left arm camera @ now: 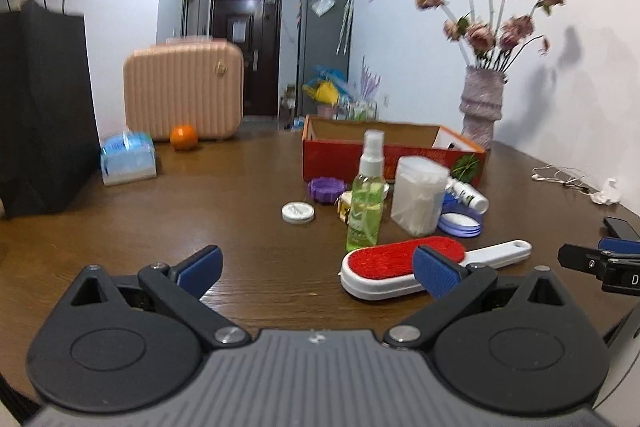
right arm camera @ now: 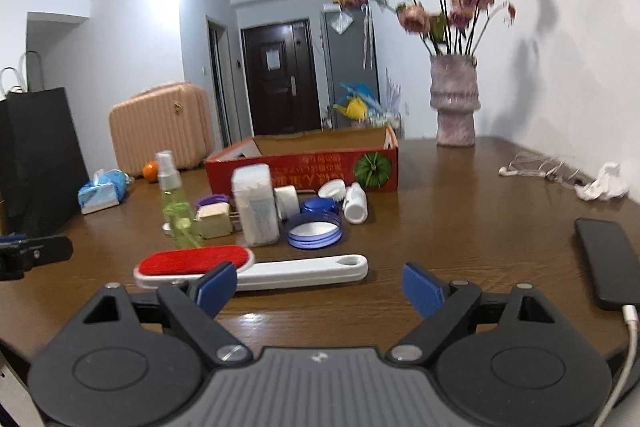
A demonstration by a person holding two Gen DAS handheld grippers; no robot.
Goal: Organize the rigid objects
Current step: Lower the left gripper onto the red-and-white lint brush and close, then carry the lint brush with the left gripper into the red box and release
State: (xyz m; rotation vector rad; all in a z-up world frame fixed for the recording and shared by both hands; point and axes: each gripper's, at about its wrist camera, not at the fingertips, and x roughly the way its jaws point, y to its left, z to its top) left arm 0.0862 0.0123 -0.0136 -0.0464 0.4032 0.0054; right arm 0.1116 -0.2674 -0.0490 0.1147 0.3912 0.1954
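glossy wood-grain table [right arm camera: 460,211], fuzzy red brush [right arm camera: 192,261] pad

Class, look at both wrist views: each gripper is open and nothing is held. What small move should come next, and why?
Probably ease the right gripper forward and to its left, to straddle the white handle of the lint brush. The brush lies flat and is the item nearest to both grippers, its handle on the right gripper's side. The red cardboard box stands open behind the clutter. The left gripper is open too.
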